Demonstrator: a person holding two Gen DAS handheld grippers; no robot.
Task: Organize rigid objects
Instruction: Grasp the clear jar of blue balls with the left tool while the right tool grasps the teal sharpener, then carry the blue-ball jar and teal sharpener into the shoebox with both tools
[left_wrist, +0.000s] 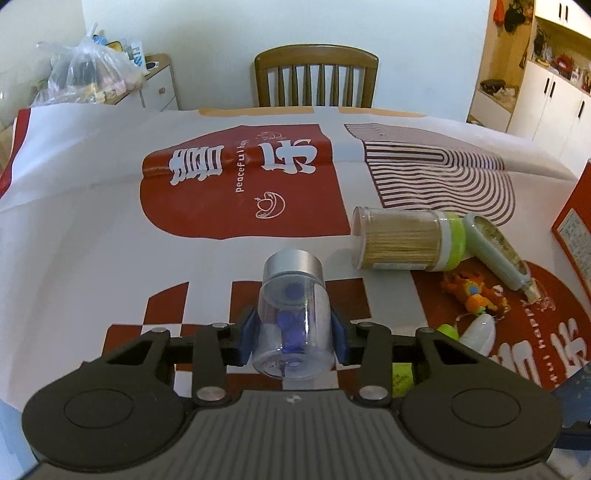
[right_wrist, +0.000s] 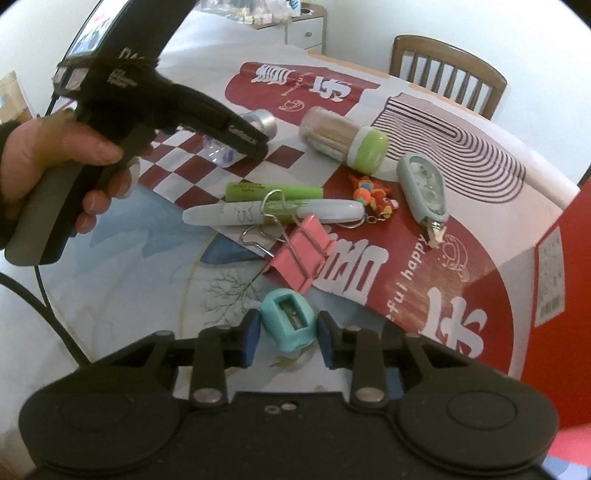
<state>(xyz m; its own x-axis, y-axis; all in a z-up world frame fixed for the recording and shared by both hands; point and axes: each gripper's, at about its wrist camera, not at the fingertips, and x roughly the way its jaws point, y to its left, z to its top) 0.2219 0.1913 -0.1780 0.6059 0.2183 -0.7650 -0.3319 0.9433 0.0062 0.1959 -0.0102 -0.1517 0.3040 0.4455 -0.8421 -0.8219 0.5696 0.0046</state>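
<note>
Left wrist view shows the left gripper (left_wrist: 293, 338) clenched on a clear jar (left_wrist: 293, 325) with a silver lid, blue bits inside it; the blue pads press both of its sides. The jar lies on its side over the checked part of the printed sheet covering the tabletop (left_wrist: 92, 240). To the right and farther off lies a toothpick holder (left_wrist: 402, 240) with a green cap, touching a pale green correction tape (left_wrist: 498, 251). An orange toy keychain (left_wrist: 474, 293) sits nearer. A wooden chair (left_wrist: 316, 75) stands at the far edge.

Only the right wrist view shows the right gripper (right_wrist: 288, 334), its pads on both sides of a teal pencil sharpener (right_wrist: 289, 325) on the near tabletop; whether they actually press it I cannot tell. Just beyond lies a pink binder clip (right_wrist: 303, 254), its wire handle over a white marker (right_wrist: 273, 213), with a green highlighter (right_wrist: 273, 192) beside that. At the left, a hand (right_wrist: 55, 158) grips the other tool's handle, which hides most of the jar. A red box (right_wrist: 546, 295) is cut off at the right edge in both views.
</note>
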